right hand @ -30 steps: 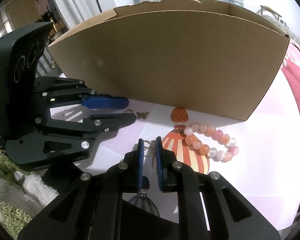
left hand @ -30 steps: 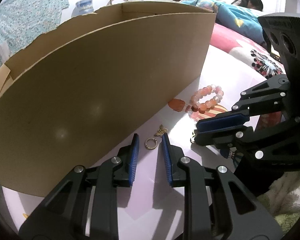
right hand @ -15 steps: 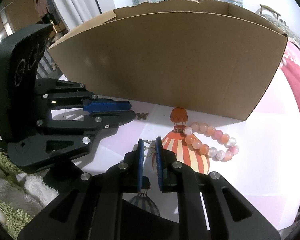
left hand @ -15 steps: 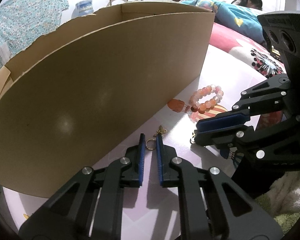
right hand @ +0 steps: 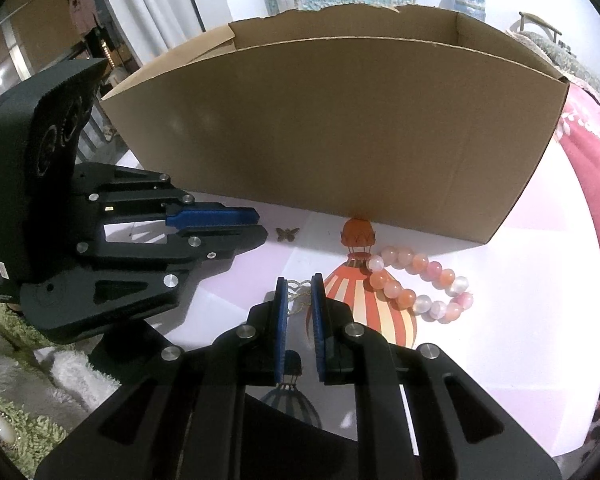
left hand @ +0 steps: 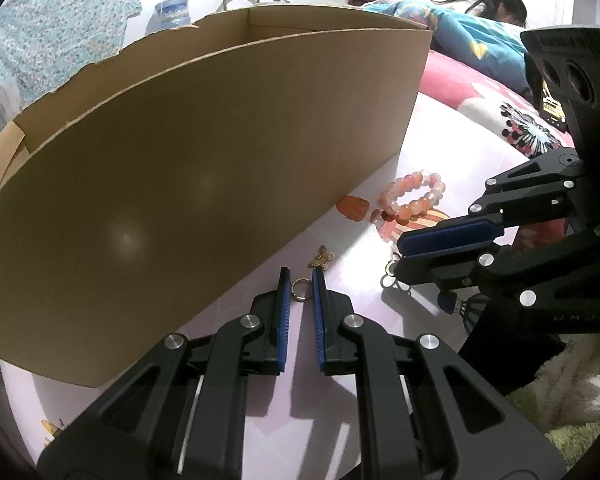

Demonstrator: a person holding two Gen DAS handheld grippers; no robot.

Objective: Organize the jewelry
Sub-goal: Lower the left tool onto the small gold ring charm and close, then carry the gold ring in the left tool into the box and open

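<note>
The left tool is pinching a small gold ring narrowly beside the cardboard box, while the right tool is gripping a thin earring, likely for boxing

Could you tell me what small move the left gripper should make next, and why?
Probably lift straight up and carry toward the cardboard box. The left gripper has its blue pads on either side of the small gold ring, apparently pinching it, while the sheet lies just below and the box's open top is higher.
</note>
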